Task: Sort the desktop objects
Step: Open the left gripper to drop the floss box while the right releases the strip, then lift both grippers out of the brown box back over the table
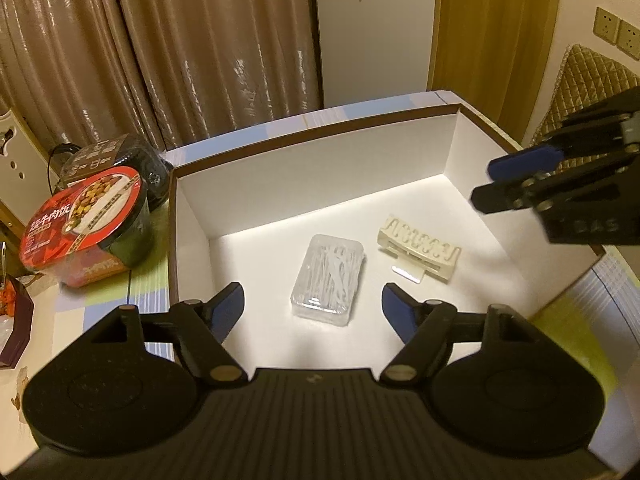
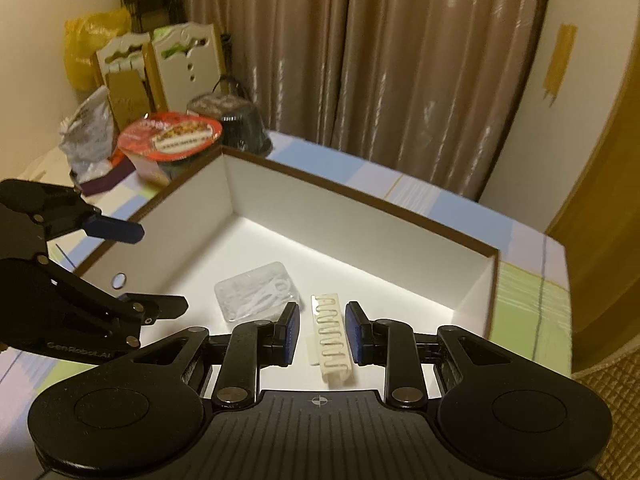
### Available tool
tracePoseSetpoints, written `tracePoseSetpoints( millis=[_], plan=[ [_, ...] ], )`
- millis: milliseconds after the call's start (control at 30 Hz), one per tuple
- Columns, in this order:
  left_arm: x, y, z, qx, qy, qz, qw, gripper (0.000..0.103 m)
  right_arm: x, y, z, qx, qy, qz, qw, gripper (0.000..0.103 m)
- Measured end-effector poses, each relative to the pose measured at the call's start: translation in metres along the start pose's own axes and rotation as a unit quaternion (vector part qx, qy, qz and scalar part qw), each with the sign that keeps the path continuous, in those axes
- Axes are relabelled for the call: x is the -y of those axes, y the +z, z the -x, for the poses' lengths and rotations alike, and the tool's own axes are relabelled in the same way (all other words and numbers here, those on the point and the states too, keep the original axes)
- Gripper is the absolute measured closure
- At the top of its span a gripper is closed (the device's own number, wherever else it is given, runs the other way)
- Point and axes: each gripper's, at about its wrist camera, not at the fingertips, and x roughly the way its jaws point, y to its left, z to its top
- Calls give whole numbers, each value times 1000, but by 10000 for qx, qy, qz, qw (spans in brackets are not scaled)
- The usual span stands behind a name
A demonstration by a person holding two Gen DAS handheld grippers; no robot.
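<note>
While we hold both grippers above the white box (image 1: pixel 192 216), its walls keep the sorted things together. On its floor lie a clear case of white picks (image 1: pixel 328 278) and, just beside it, a cream ribbed clip (image 1: pixel 420 250). Our left gripper (image 1: pixel 312 308) gapes wide, empty; our right gripper (image 2: pixel 322 334) stands partly open astride the clip, gripping nothing.

A red-lidded instant meal bowl (image 1: pixel 86 222) stood near the tablecloth's (image 1: pixel 108 304) left edge, a dark lidded container (image 1: pixel 116 160) just behind it. Brown curtains (image 1: pixel 180 40) hung beyond the far edge; wall sockets (image 1: pixel 618 34) showed at right.
</note>
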Motion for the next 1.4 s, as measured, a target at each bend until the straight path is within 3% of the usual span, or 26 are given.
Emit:
tracePoseSetpoints(
  millis=[33,67,233,567,600,667,800,1133,1400],
  plan=[
    [1,-2,4,11,-1,-1,10000,29,-2,-3,7,71,-50,-36,10000,32],
    [2,-4,8,22,-3,-2,10000,29,-3,-7,15,179,-121,-68,9997,24],
    [6,-16,25,60,-52,-18,10000,28,-10,-26,50,447,-265,-241,9984,23],
    [14,-43,61,169,-142,-99,9997,17,-25,-74,90,383,-572,-701,9952,23],
    [14,-47,64,178,-148,-88,9997,16,-28,-80,93,358,-591,-754,9948,22],
    [13,-55,71,198,-171,-51,9996,10,-32,-89,99,312,-631,-848,9939,9],
    [10,-74,83,220,-226,47,9995,2,-40,-105,116,304,-735,-1097,9908,7],
    [11,-124,92,-55,-332,55,9994,1,-60,-153,147,-40,-1140,-1222,9859,7],
    [25,-153,104,-215,-341,233,9989,1,-59,-171,149,-324,-1014,-953,9897,7]
  ],
)
